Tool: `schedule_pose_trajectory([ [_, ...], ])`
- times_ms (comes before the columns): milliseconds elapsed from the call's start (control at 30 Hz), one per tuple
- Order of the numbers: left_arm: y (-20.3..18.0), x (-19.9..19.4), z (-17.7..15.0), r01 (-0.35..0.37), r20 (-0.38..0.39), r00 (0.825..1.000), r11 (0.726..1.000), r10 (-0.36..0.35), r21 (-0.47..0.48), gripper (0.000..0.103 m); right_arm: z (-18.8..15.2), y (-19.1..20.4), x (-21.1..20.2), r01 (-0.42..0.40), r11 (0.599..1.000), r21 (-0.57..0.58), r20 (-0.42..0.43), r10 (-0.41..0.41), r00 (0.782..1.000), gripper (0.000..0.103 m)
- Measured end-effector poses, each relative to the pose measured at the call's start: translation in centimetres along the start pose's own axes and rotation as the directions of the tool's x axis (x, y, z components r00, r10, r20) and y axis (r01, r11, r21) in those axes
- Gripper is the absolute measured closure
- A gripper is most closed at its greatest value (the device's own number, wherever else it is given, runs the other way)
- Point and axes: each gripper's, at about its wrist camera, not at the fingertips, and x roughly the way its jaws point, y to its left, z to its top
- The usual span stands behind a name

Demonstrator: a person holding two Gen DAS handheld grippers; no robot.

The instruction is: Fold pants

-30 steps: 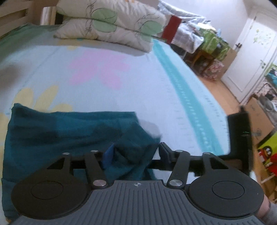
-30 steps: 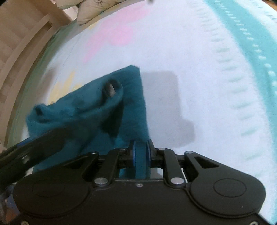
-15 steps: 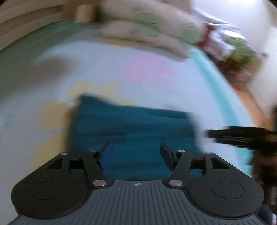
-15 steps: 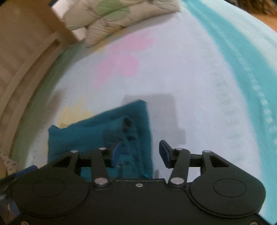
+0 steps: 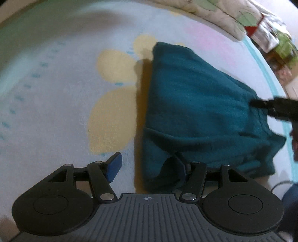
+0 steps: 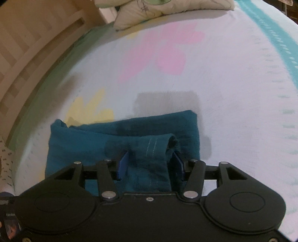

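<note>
The teal pants (image 5: 201,104) lie folded in a compact bundle on the flowered bed sheet (image 5: 55,93). My left gripper (image 5: 149,167) is open at the bundle's near left corner; its right finger is tucked in the cloth, its left finger (image 5: 114,166) is over bare sheet. In the right wrist view the pants (image 6: 93,141) lie just ahead. My right gripper (image 6: 150,165) is open, its fingers either side of a raised fold with white stitching (image 6: 150,149). The right gripper also shows in the left wrist view (image 5: 275,108) at the bundle's right edge.
Folded quilts (image 6: 158,11) lie at the head of the bed. A wooden bed frame (image 6: 28,46) runs along the left. A teal stripe (image 6: 279,37) marks the sheet's right side. Clutter (image 5: 275,42) stands beyond the bed.
Both grippers let go of the pants and opened. The left one swung to the bundle's left corner. The right one drew back, then came forward over a raised fold.
</note>
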Motion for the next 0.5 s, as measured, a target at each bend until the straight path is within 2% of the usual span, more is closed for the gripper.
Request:
schedule_pose_trajectory([
  [67,-0.1,0.0,-0.1,0.008,0.002,1.0,1.0,-0.008,0.0,0.044,-0.1,0.1,0.2,-0.024,1.0,0.003,-0.007,0.024,1.0,0.045],
  [133,0.1,-0.1,0.0,0.023,-0.001,1.0,0.999,-0.023,-0.025,0.044,-0.3,1.0,0.0,-0.004,0.999,-0.052,-0.007,0.003,1.0,0.06],
  [167,0.5,-0.3,-0.1,0.028,-0.001,1.0,0.999,-0.028,-0.032,0.044,-0.3,1.7,-0.2,0.021,0.994,-0.104,-0.006,-0.021,1.0,0.073],
  [200,0.5,-0.3,-0.2,0.031,-0.001,1.0,0.999,-0.031,-0.034,0.044,-0.3,2.3,-0.6,0.039,0.988,-0.149,0.007,-0.038,0.999,0.082],
  [233,0.4,-0.2,-0.1,0.03,0.0,1.0,0.999,-0.03,-0.029,0.044,-0.3,2.8,-1.2,0.062,0.983,-0.175,0.031,-0.057,0.998,0.084],
  [300,0.2,-0.1,-0.5,0.028,0.007,1.0,0.999,-0.028,-0.017,0.044,0.2,2.3,-1.7,0.111,0.986,-0.126,0.077,-0.102,0.992,0.084],
  [367,0.2,-0.3,-0.5,0.033,0.014,0.999,0.999,-0.032,-0.026,0.044,0.5,0.9,-1.0,0.114,0.992,-0.049,0.041,-0.112,0.993,0.084],
  [433,0.2,-0.3,-0.5,0.031,0.017,0.999,0.999,-0.031,-0.029,0.044,0.5,0.3,-0.5,0.101,0.994,-0.03,0.002,-0.101,0.995,0.077],
  [500,0.5,-0.6,-0.5,0.036,0.02,0.999,0.999,-0.035,-0.033,0.044,0.6,0.6,-1.2,0.107,0.993,-0.048,0.018,-0.107,0.994,0.058],
])
